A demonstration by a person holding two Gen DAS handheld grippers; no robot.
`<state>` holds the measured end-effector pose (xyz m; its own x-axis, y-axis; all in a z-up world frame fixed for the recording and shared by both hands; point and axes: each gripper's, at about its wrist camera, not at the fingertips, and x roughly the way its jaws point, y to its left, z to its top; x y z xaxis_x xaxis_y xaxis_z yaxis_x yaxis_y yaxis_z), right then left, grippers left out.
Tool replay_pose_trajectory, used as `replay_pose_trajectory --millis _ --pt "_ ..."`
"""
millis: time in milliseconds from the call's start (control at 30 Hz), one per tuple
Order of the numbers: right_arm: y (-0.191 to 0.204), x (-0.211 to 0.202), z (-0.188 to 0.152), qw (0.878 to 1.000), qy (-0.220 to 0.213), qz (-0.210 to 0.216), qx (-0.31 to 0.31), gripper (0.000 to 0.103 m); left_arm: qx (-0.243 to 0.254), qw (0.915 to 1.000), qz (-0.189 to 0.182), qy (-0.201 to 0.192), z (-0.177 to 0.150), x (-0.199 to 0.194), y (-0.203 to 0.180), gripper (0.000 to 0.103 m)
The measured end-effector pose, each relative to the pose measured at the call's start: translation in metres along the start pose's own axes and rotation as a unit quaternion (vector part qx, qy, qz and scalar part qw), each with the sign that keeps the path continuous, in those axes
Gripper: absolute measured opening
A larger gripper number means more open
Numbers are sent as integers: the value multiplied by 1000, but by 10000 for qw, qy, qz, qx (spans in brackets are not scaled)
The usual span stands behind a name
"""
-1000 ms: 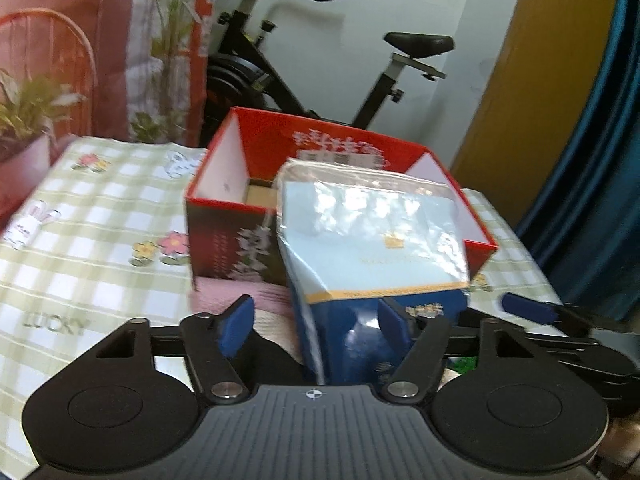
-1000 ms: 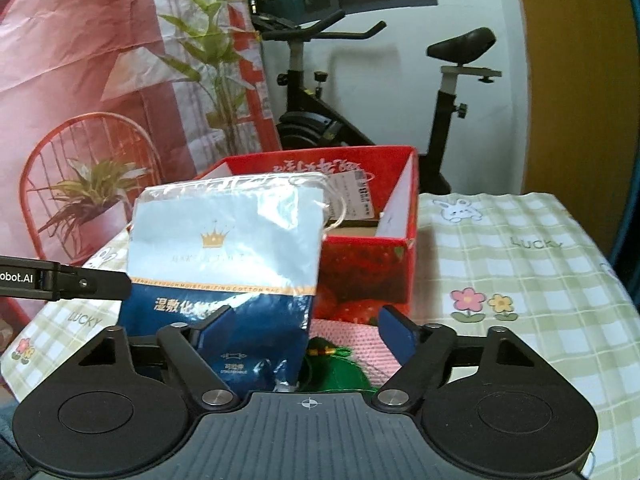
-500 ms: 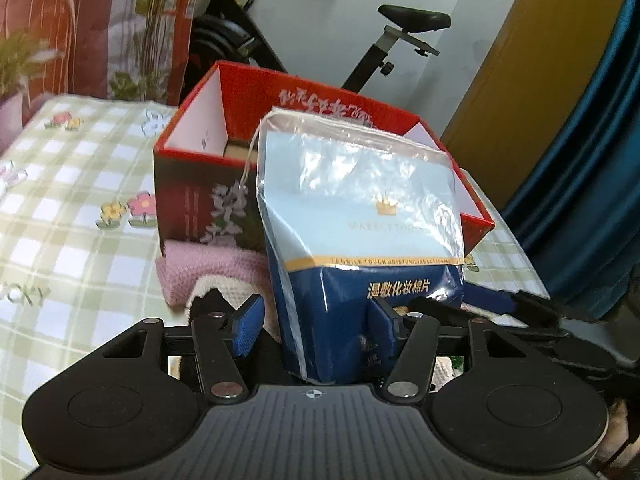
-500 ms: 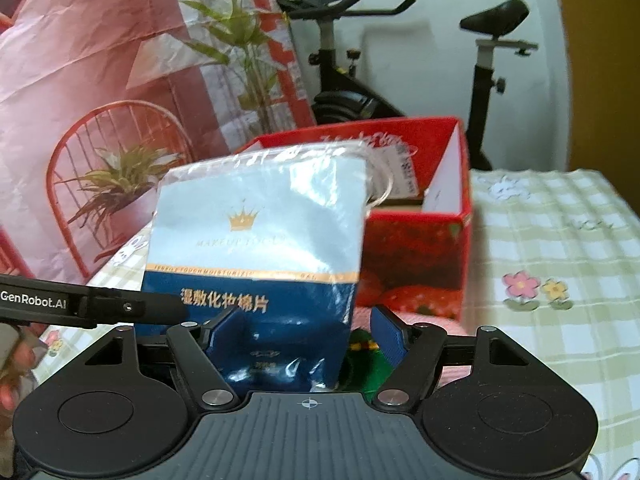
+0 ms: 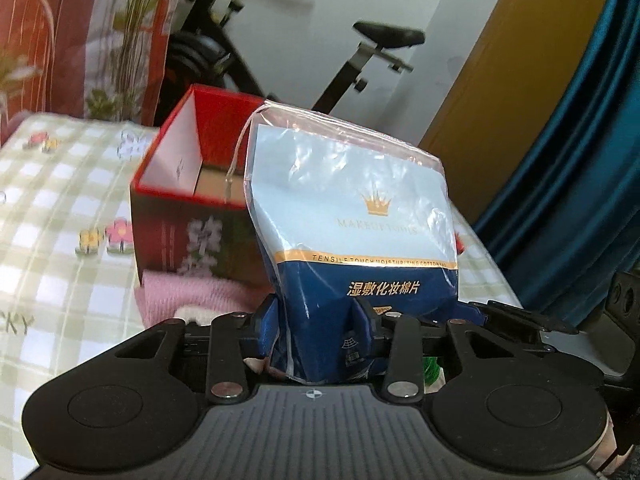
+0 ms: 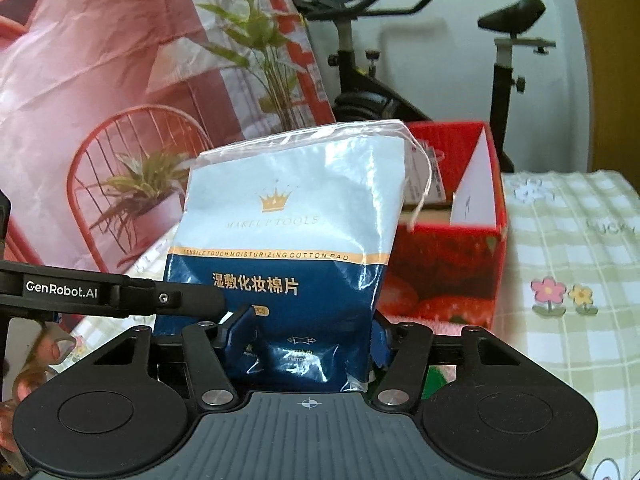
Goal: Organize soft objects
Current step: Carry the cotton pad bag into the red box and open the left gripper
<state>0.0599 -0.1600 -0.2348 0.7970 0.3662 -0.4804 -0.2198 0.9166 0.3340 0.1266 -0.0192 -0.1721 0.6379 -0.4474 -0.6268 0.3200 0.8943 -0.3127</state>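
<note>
Standing pack (image 5: 352, 216) between closing fingers (image 5: 268, 320)

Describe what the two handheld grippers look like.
Both the left gripper and the right gripper share one design: matte black bodies with ribbed tops, two round discs, silver pivot bolts, angular black linkages and blue finger pads. "GenRobot.AI" is printed in white on the left one's side.

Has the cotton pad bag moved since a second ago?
Yes. In the left wrist view the cotton pad bag has risen against the red box behind it; its top now stands above the box's back rim.
</note>
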Motion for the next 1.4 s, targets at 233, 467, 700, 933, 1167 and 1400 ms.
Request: replay_pose_trajectory --millis 233,467,700,933,1167,1400 --pt "11 -25 27 9991 -391 37 -181 56 190 9987 -121 -448 22 -19 -10 42" --pt "15 -41 65 9971 -664 -4 -365 56 366 9959 -278 -782 46 -20 -16 42" --pt "10 -36 102 9953 -825 -108 -505 56 345 9942 -460 -912 74 -7 -12 42" --pt "-5 -9 128 9953 -817 -205 -470 56 335 9937 -540 -926 97 16 -3 42" --pt "-28 38 144 9975 -536 -312 -348 56 179 9962 -523 -674 112 53 11 42" --pt "-54 84 135 9991 66 -399 120 56 106 9991 -399 -87 110 86 20 42"
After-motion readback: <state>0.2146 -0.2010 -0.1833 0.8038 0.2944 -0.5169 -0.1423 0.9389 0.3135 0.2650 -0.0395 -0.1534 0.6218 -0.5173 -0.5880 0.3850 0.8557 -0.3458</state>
